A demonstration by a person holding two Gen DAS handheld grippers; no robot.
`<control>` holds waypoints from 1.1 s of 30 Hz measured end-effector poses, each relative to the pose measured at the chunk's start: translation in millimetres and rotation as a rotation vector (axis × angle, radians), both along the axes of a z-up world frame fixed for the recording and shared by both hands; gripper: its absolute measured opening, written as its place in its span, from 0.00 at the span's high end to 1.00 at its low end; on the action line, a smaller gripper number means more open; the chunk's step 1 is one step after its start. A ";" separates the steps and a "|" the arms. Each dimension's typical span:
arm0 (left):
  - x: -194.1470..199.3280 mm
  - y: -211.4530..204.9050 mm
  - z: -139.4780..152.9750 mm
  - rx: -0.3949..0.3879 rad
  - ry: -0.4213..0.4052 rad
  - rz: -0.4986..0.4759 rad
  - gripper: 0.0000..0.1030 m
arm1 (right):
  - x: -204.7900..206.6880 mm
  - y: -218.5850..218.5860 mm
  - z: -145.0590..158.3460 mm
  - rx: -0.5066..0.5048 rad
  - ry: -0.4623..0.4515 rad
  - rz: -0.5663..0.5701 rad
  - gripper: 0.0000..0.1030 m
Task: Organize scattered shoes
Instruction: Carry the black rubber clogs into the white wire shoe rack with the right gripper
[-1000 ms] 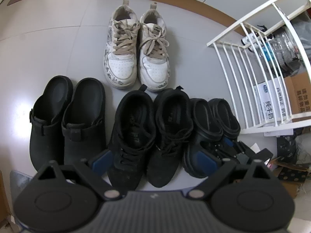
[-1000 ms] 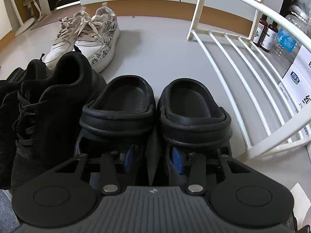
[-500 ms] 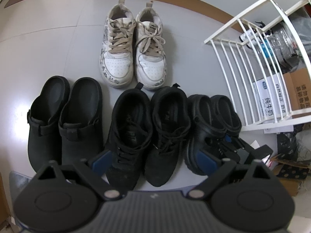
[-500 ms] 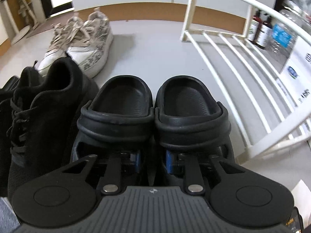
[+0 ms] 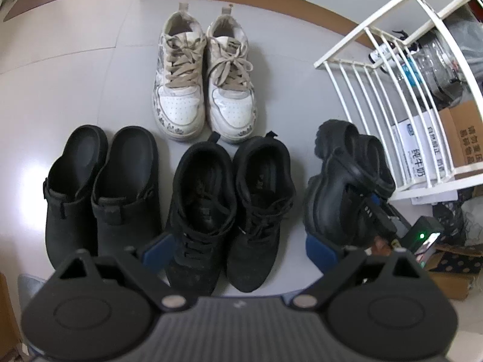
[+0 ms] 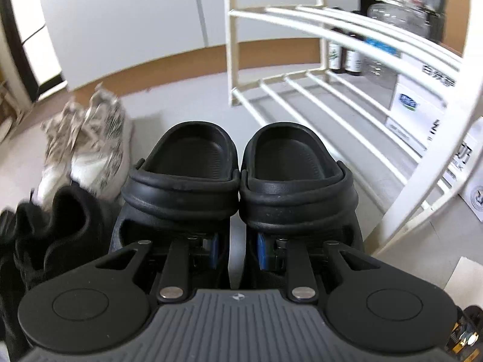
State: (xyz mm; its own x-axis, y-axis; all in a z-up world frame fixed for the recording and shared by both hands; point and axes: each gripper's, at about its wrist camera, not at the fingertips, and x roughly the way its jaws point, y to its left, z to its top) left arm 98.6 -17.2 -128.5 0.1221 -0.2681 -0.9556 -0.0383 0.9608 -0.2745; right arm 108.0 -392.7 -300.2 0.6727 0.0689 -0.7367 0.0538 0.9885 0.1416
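Left wrist view: the left gripper (image 5: 238,249) hangs wide and empty over the black sneakers (image 5: 229,208), which sit paired on the floor (image 5: 60,90). Mules (image 5: 101,190) lie paired to their left, white sneakers (image 5: 205,78) just beyond. Off to the right the clogs (image 5: 347,181) are tilted up off the floor — pinched together by the right gripper, beside the white rack (image 5: 392,90).

Right wrist view: the right gripper (image 6: 237,249) is narrow, one finger inside each clog (image 6: 238,181), squeezing the two inner walls together, heels pointing toward the rack's (image 6: 332,111) low shelf bars.

The risk, as I judge it — that grip holds only soft inner walls, so a quick swing could let one clog slip out. The heels could also catch a rack bar on the way in, twisting the pair apart.
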 end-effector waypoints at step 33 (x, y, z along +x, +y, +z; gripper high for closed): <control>-2.3 24.2 22.3 -0.112 -0.011 0.083 0.07 | 84.2 -14.8 -2.2 -0.070 -0.132 -0.471 0.74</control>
State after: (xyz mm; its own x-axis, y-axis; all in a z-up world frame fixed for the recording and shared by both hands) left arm 96.3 7.0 -106.2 0.1588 -0.3618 -0.9187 -0.1126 0.9178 -0.3809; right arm 192.2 -407.6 -302.4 0.7070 -0.3112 -0.6351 0.4828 0.8685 0.1119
